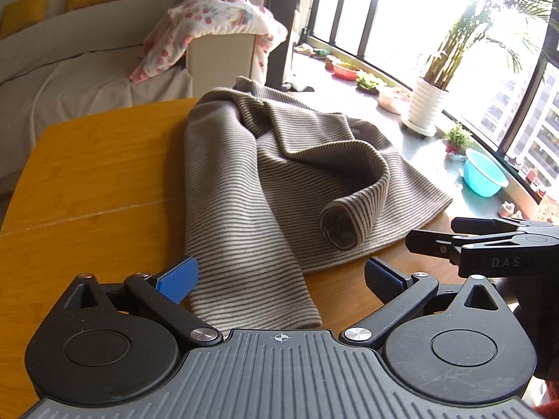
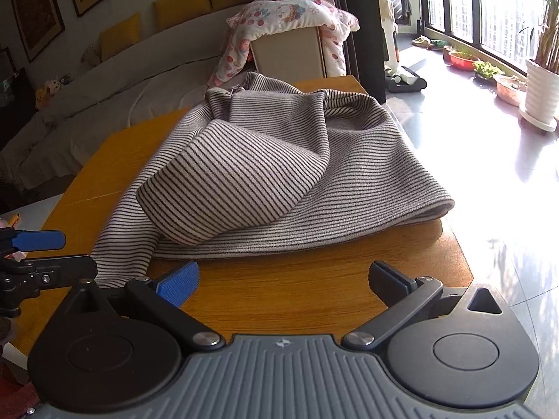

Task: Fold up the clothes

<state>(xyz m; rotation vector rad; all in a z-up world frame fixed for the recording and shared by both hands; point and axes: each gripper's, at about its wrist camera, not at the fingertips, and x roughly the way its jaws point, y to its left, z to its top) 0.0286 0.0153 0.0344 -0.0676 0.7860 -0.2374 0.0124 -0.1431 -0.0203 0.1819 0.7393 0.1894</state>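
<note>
Shirt (image 1: 279, 181) lies crumpled on the table (image 1: 97, 188). I hold both tongs, left (image 1: 279, 279) and right (image 2: 283, 279), spread and empty near its front edge, ready to grasp.

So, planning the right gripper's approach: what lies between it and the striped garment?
Only bare wooden table, seen in the right wrist view, separates the open right gripper from the striped garment.
</note>
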